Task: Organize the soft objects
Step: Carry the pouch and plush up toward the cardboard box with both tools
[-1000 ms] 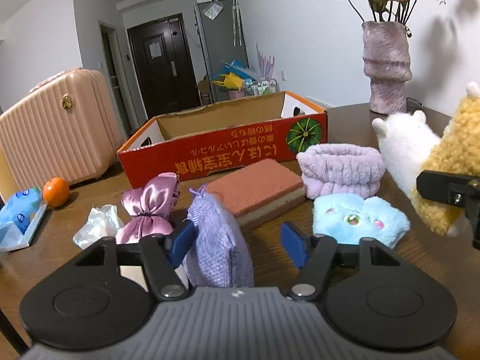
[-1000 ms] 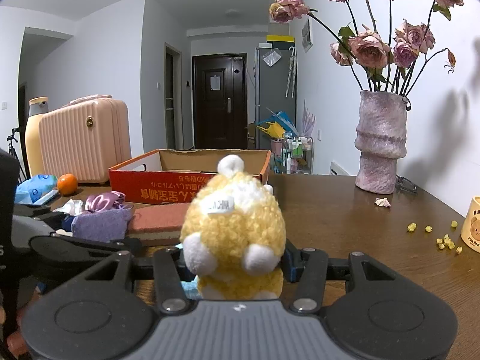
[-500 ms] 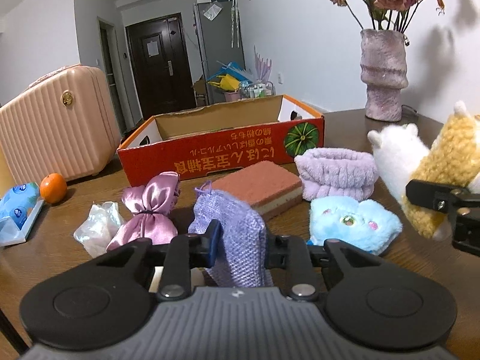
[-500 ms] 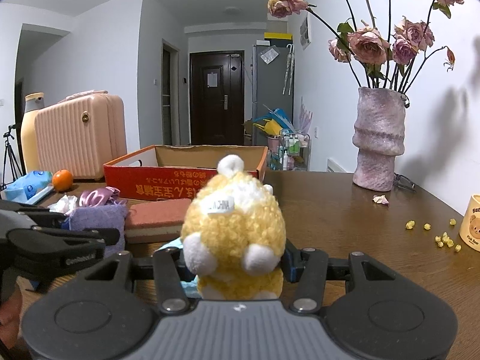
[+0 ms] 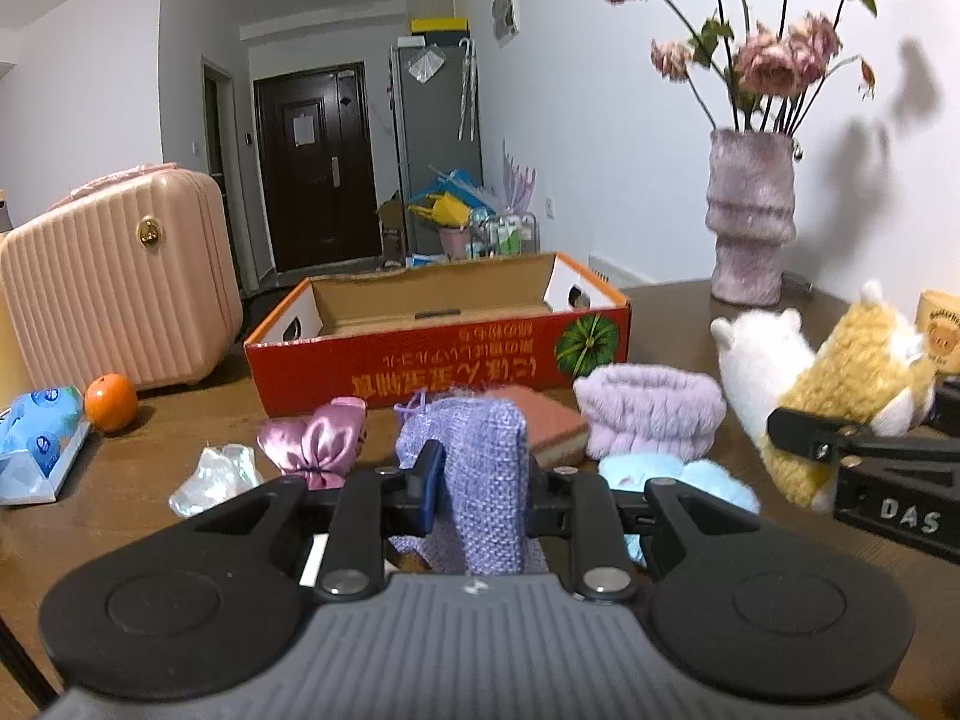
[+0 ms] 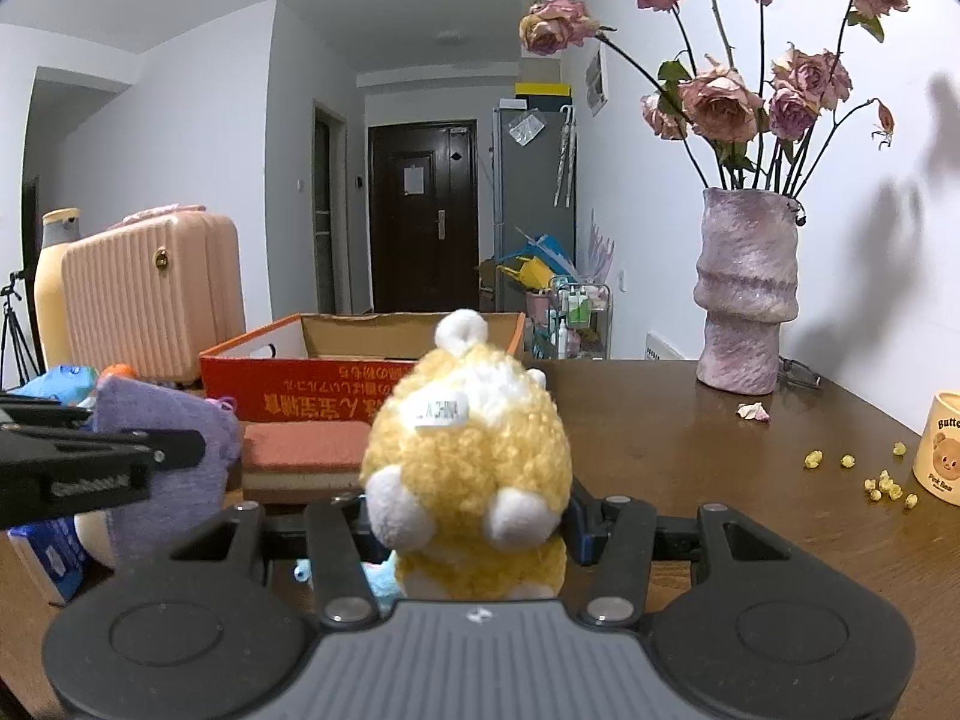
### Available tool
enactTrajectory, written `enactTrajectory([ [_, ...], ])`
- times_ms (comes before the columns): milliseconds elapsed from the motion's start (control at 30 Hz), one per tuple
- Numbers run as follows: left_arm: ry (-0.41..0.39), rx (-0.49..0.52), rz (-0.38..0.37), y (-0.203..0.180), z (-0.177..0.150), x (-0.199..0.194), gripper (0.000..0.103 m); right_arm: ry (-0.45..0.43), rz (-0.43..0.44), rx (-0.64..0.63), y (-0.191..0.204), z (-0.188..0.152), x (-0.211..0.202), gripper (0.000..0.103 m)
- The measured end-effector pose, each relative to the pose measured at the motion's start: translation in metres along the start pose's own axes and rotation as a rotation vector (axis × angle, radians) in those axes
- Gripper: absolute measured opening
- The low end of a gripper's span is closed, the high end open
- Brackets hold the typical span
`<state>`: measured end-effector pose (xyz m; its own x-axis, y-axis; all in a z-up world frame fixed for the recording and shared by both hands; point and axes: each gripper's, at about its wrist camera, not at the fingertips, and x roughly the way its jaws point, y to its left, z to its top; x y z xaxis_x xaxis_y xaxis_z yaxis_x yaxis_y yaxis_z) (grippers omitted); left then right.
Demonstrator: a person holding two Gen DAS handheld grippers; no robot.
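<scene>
Presently, in the left wrist view, your left gripper (image 5: 480, 492) is clamped nearly closed on the lilac woven pouch (image 5: 474, 468), held upright; the open red box (image 5: 438, 324) lies straight ahead, beyond the sponge block (image 5: 552, 420). In the right wrist view, your right gripper (image 6: 468, 531), partly open, grips the yellow plush (image 6: 468, 456); the box (image 6: 336, 384) sits far left across the brown table (image 6: 690, 456), vase (image 6: 747, 294) at right.
</scene>
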<state>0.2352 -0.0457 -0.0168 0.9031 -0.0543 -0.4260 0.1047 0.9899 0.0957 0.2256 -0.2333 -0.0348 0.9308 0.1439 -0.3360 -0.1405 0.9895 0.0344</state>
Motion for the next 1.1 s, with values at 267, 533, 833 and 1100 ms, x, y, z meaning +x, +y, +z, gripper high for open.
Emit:
enactTrajectory([
  [267,-0.07,-0.027,-0.022,0.008,0.012,-0.022,0.024,-0.021,-0.007,0.018,0.005,0.003,-0.001,0.051],
  [533,-0.13,-0.062,-0.024,0.022,0.025,-0.037,0.024,-0.066,-0.008,0.032,0.015,0.013,-0.003,0.051],
  [833,-0.172,-0.109,-0.001,0.044,0.04,-0.043,0.024,-0.102,-0.008,0.007,0.033,0.025,0.001,0.051],
  [1100,-0.225,-0.13,0.053,0.06,0.053,-0.043,0.024,-0.14,0.002,-0.029,0.054,0.04,0.008,0.051],
])
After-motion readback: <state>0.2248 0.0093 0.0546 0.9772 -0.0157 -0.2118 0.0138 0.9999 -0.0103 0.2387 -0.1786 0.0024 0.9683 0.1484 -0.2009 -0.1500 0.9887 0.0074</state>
